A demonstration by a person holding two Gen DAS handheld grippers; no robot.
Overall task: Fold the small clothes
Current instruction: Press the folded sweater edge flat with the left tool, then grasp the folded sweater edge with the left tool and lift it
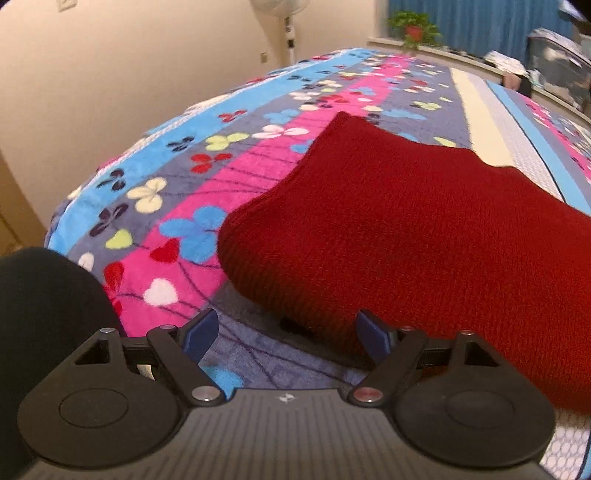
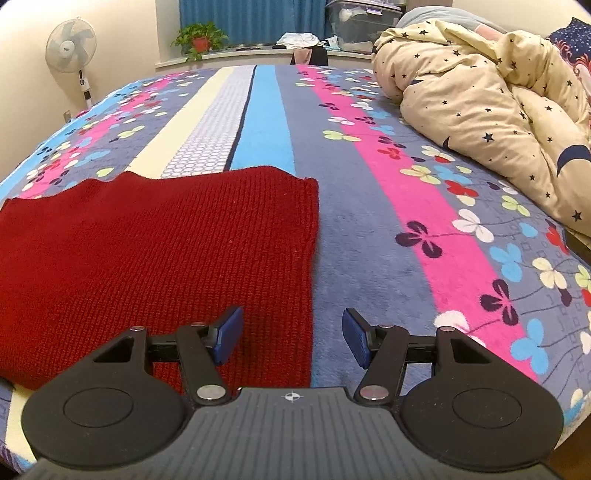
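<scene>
A dark red knitted garment (image 1: 424,236) lies folded flat on the flowered, striped bedspread (image 1: 192,192). It also shows in the right wrist view (image 2: 155,251) with a straight right edge. My left gripper (image 1: 291,336) is open and empty, low over the bed at the garment's near left corner. My right gripper (image 2: 291,339) is open and empty, straddling the garment's near right edge, with its left finger (image 2: 229,336) over the knit and its right finger over the bedspread.
A cream star-print duvet (image 2: 487,107) is heaped at the right of the bed. A standing fan (image 2: 72,48), a potted plant (image 2: 199,38) and storage boxes (image 2: 354,22) stand beyond the bed. A dark shape (image 1: 40,314) sits at the bed's near left edge.
</scene>
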